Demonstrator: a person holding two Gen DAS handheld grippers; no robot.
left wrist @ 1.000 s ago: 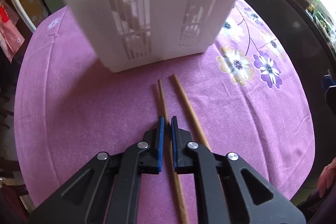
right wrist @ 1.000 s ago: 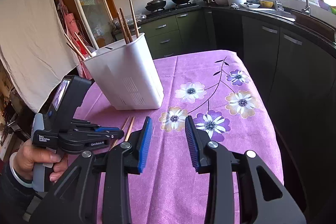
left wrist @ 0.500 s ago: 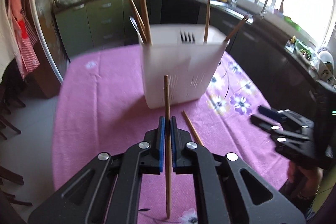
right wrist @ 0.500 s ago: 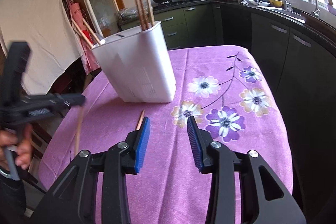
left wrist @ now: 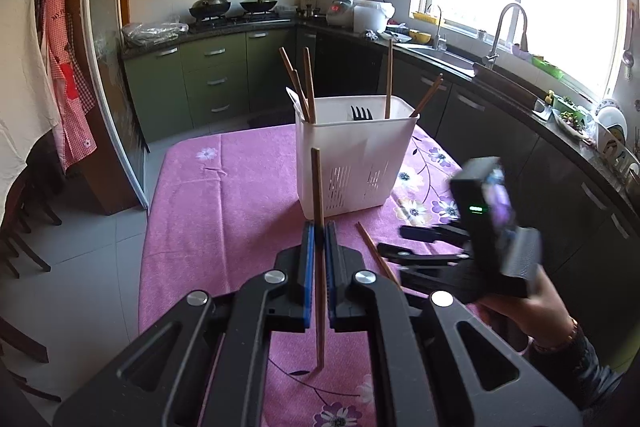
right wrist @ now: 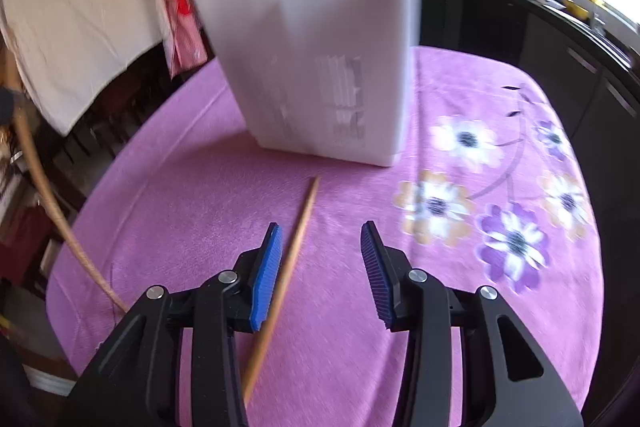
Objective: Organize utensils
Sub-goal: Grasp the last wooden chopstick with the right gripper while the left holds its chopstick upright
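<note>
Now, line by line:
Loose chopstick (right wrist: 294, 259): it lies flat on the pink surface (right wrist: 180, 211), just in front of the white holder (right wrist: 320, 67).
Long way: its thin end points at the holder, its thick end runs back under the right tongs (right wrist: 320, 267).
Right tongs: partly open with nothing in them, and the jaws have just been opening wider. The stick sits close by the left blue pad, not in the middle.
Nearer hand: the right one, I think.
Left tongs (left wrist: 319, 267): squeezed shut on the other chopstick (left wrist: 318, 227), held up off the surface, pointing toward the holder.
Holder: more sticks and a dark fork (left wrist: 361, 113) stand in it.
</note>
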